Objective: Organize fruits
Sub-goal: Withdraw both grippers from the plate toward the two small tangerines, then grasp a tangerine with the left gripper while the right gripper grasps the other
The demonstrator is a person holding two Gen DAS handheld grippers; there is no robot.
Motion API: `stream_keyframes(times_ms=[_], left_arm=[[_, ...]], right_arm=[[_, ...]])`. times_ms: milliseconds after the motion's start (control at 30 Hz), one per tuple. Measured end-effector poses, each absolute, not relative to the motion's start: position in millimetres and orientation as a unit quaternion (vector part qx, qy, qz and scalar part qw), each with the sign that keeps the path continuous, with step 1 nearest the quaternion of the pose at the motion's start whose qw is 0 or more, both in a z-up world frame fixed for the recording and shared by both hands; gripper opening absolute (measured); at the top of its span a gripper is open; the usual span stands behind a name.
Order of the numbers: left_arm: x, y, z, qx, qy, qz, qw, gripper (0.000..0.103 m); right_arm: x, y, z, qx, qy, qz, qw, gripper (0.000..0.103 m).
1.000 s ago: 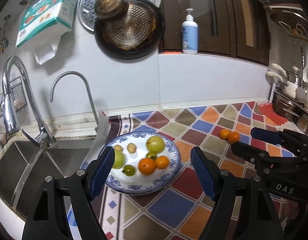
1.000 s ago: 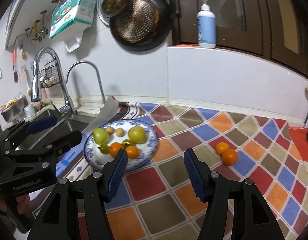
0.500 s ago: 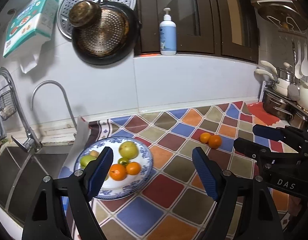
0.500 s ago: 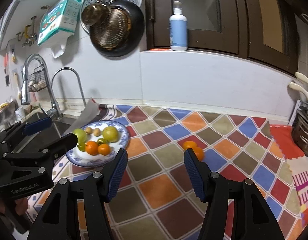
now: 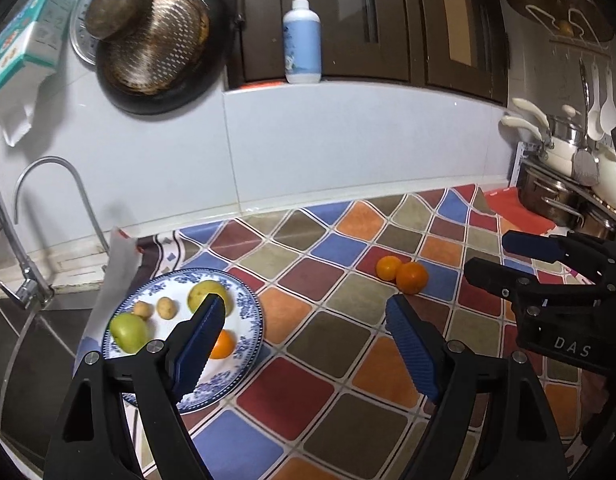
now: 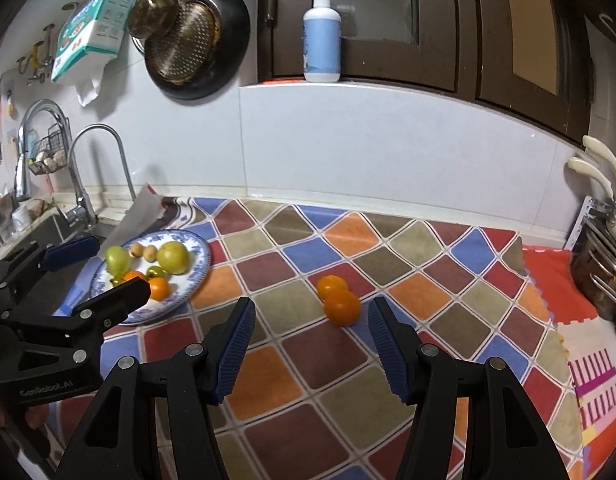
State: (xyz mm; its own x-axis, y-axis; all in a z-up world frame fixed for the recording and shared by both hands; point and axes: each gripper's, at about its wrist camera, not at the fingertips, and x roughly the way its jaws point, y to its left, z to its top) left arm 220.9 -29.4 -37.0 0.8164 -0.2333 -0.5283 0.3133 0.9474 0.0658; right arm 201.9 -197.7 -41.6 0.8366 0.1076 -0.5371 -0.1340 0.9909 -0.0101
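Observation:
A blue-and-white plate [image 6: 196, 276] near the sink holds green, yellow and orange fruits [image 6: 173, 257]; it also shows in the left wrist view [image 5: 250, 320]. Two oranges [image 6: 340, 307] lie touching on the chequered mat, also seen in the left wrist view [image 5: 411, 278]. My right gripper [image 6: 311, 320] is open and empty, its jaws just in front of the two oranges. My left gripper [image 5: 304, 320] is open and empty, above the mat between the plate and the oranges; its left finger [image 5: 202, 332] hides part of the plate.
A sink [image 5: 12, 344] with taps [image 5: 52, 208] lies left of the plate. Pots [image 5: 564, 196] stand at the right end of the counter. A pan [image 6: 192, 44] and a soap bottle [image 6: 322, 36] are on the wall behind. The mat [image 6: 348, 380] covers the counter.
Both grippers have swung to the right, away from the plate. The two oranges now sit close in front of my right gripper. Both stay open.

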Motion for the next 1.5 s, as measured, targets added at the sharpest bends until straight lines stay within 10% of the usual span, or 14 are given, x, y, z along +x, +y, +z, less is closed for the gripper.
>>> stream_keyframes(times_ms=[1167, 1500], left_arm=[[347.3, -76.3, -121.8, 0.13, 0.356, -0.208, 0.902, 0.083], [354.4, -93.4, -125.5, 0.145, 0.359, -0.228, 0.893, 0.083]], right_arm=[[319.5, -220.6, -130.8, -0.002, 0.373, 0.072, 0.925, 0.059], [321.9, -229.8, -136.8, 0.025, 0.376, 0.081, 0.923, 0.043]])
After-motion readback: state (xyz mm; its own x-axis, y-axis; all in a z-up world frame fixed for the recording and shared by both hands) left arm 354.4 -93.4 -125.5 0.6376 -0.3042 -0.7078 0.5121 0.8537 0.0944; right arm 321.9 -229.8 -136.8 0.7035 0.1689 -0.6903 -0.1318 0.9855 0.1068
